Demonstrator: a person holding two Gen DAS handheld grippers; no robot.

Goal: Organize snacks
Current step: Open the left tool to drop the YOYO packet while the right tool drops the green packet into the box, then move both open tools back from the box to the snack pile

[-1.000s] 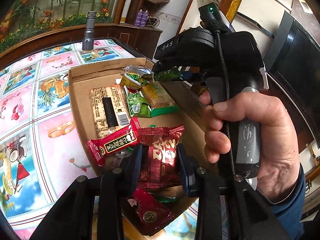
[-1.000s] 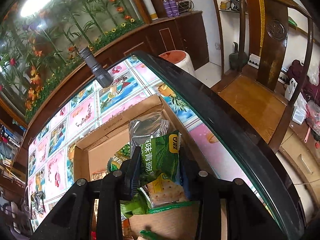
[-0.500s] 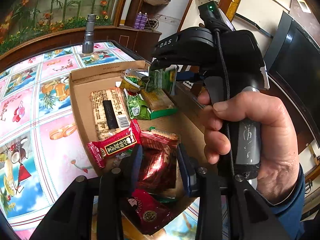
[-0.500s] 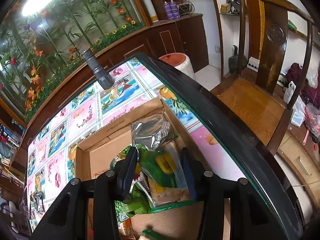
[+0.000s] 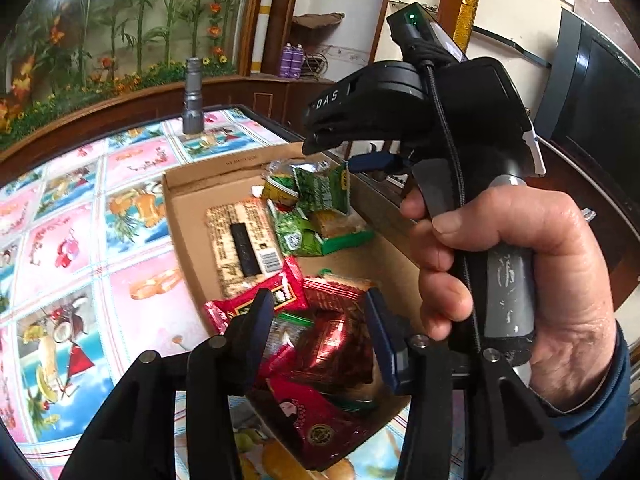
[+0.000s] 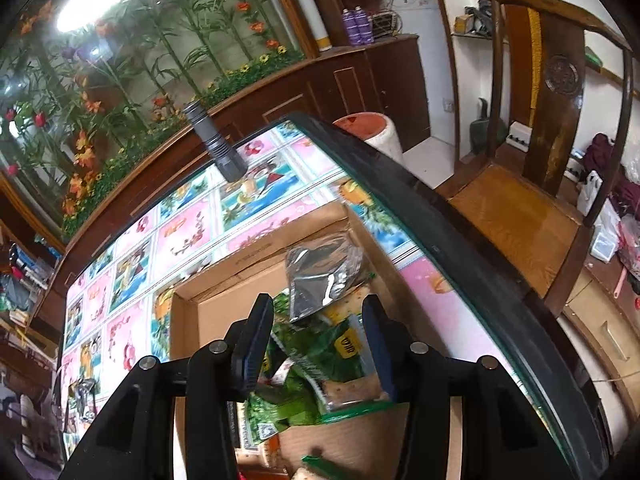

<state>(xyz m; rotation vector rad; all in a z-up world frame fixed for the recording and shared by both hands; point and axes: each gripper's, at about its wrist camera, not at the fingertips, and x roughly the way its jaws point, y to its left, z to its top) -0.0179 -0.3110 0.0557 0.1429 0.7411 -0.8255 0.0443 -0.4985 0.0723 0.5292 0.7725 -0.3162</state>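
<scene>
Tiled table (image 5: 132, 236): cardboard box (image 5: 188, 216) w/ snack packets (image 5: 312, 216).

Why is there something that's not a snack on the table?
The grey metal flashlight standing upright on the picture-tiled table, apart from the cardboard box of snack packets, looks out of place. Nothing looks spilled.

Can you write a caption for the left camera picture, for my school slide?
Open left gripper hovers over red snack packets in a cardboard box, green packets piled at its far end.
</scene>
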